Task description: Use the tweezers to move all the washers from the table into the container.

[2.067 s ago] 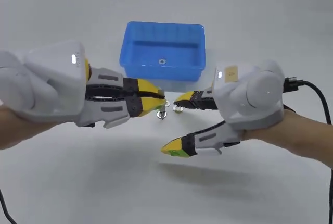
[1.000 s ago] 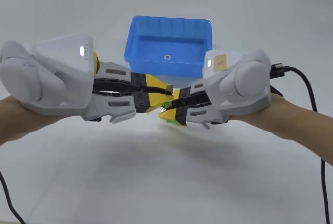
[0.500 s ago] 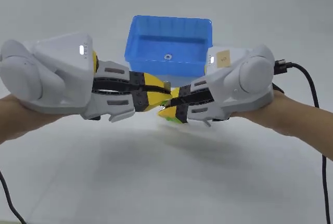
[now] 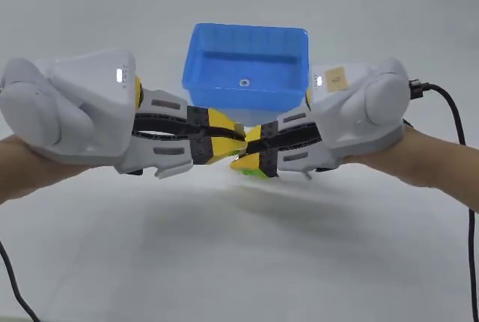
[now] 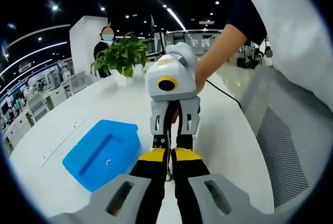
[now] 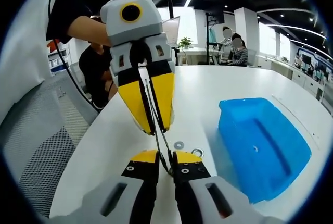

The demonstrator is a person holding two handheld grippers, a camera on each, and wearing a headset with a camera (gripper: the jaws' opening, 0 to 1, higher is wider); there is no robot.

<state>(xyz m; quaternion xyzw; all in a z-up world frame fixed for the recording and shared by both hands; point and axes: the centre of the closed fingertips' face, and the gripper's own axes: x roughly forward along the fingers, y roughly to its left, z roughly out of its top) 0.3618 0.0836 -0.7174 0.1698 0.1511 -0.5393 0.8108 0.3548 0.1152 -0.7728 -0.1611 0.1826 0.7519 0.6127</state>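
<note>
Left hand-held gripper [image 4: 230,142] and right hand-held gripper [image 4: 253,151] tip to tip, both jaws pressed together.

The container's [image 4: 247,52] near wall is partly covered by the left gripper [image 4: 239,138] and right gripper [image 4: 245,157]. The speck [image 4: 244,82] inside is too small to tell, possibly a washer. The tweezers' [image 6: 156,125] tips are hidden between the right gripper's jaws.

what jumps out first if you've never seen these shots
The left gripper and right gripper meet tip to tip over the white table, both closed on thin tweezers. Just behind them sits a bright blue container with one washer inside. Two more washers lie on the table beside the tips.
</note>
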